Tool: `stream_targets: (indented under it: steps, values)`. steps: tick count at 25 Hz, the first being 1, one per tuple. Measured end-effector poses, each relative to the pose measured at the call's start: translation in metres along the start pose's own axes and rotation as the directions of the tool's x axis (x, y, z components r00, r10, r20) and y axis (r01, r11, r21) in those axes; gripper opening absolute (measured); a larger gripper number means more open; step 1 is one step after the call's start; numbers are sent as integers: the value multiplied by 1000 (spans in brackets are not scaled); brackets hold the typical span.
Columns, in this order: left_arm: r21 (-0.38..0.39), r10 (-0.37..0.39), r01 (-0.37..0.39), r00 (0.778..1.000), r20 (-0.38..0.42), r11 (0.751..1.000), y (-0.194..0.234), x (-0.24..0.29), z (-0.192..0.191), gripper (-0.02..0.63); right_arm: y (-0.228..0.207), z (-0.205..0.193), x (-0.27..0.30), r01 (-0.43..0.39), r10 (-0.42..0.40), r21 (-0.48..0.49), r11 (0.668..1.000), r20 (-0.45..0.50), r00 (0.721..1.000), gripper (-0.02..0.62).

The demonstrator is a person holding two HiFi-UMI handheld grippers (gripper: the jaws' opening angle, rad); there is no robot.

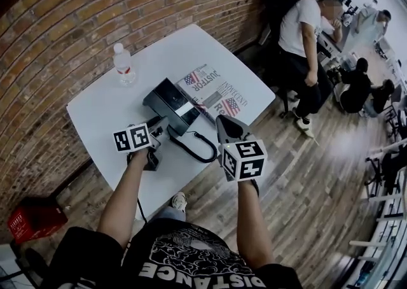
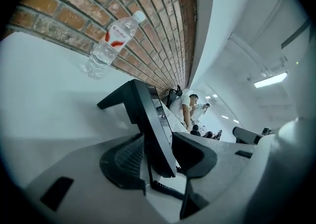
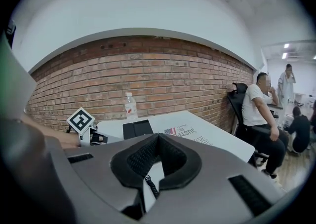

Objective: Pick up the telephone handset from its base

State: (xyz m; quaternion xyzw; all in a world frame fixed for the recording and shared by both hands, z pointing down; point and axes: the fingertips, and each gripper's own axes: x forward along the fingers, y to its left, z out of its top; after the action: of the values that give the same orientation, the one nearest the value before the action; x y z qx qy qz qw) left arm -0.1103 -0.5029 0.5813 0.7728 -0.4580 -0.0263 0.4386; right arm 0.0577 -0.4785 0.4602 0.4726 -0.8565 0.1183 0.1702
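- A white bench [image 1: 102, 112] stands against a brick wall [image 1: 95, 14], with wooden floor [image 1: 305, 173] around its near and right edges.
- On the bench a water bottle [image 1: 123, 63] stands near the wall. A printed paper [image 1: 213, 93] lies just right of the black telephone base [image 1: 166, 100].
- The handset [image 2: 160, 151] sits at the base's near side, its coiled cord [image 1: 200, 151] looping towards the bench's front edge.
- The left claw [image 2: 159, 161] is clamped on the handset. Whether the handset has left the base, I cannot tell.
- The right claw [image 3: 155, 141] is closed and empty, above the front edge.
- A person in a white shirt [image 1: 305, 33] sits beyond the right corner, and others farther back.
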Motion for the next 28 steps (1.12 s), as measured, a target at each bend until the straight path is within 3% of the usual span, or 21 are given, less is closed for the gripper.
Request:
stream_targets:
  steps: [5, 7, 10, 18, 28]
  values:
    - [-76, -63, 65, 997, 38, 995, 2, 7, 3, 158, -2, -7, 7, 16, -15, 5, 1000, -30, 999, 0]
    - [-105, -62, 68, 996, 58, 992, 4, 10, 5, 158, -5, -8, 7, 25, -24, 6, 1000, -37, 999, 0]
    - [-137, -48, 56, 997, 65, 989, 10, 11, 4, 104, -9, -11, 7, 36, -35, 10, 999, -45, 998, 0]
    - [-257, -84, 106, 992, 96, 961, 9, 11, 5, 78, -15, -18, 5, 57, -56, 25, 998, -53, 997, 0]
    - [-236, -105, 136, 985, 139, 962, -8, 3, 13, 72, -22, -26, -15, 82, -80, 35, 996, -50, 996, -1]
